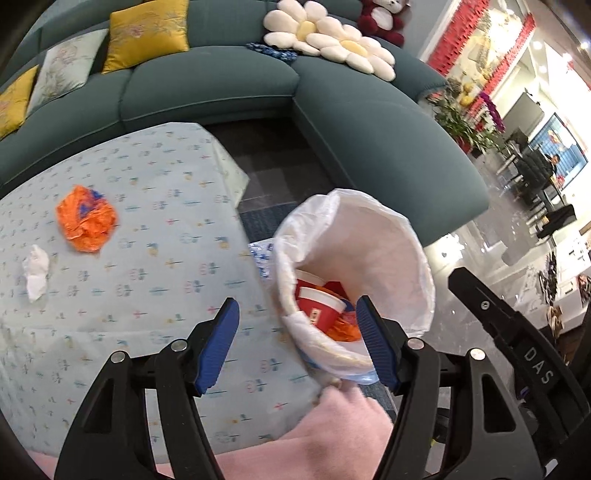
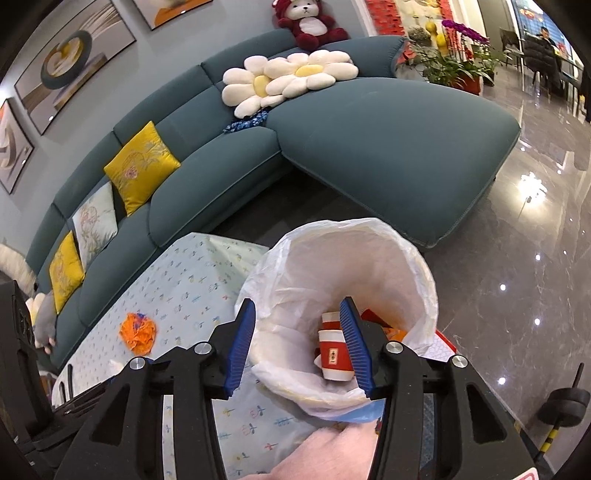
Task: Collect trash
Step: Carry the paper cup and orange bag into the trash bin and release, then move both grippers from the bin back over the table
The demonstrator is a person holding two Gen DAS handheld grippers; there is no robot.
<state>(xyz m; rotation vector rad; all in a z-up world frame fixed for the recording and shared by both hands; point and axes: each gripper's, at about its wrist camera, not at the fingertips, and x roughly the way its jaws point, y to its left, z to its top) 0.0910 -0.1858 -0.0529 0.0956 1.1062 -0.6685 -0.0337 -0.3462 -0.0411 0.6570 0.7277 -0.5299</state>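
A bin lined with a white bag (image 1: 373, 243) (image 2: 354, 266) stands beside the table. Inside lie a red and white paper cup (image 1: 317, 302) (image 2: 334, 354) and orange wrapping (image 1: 345, 328). On the patterned tablecloth (image 1: 147, 266) (image 2: 192, 295) lie a crumpled orange bag (image 1: 86, 218) (image 2: 138, 330) and a white tissue (image 1: 36, 271). My left gripper (image 1: 299, 347) is open and empty, over the bin's near rim. My right gripper (image 2: 299, 350) is open and empty above the bin mouth; its right finger stands in front of the cup.
A teal corner sofa (image 1: 229, 88) (image 2: 369, 125) curves behind the table, with yellow cushions (image 1: 147, 33) and flower pillows (image 2: 284, 77). A pink cloth (image 1: 332, 432) lies at the near edge. A glossy floor (image 2: 517, 277) spreads to the right.
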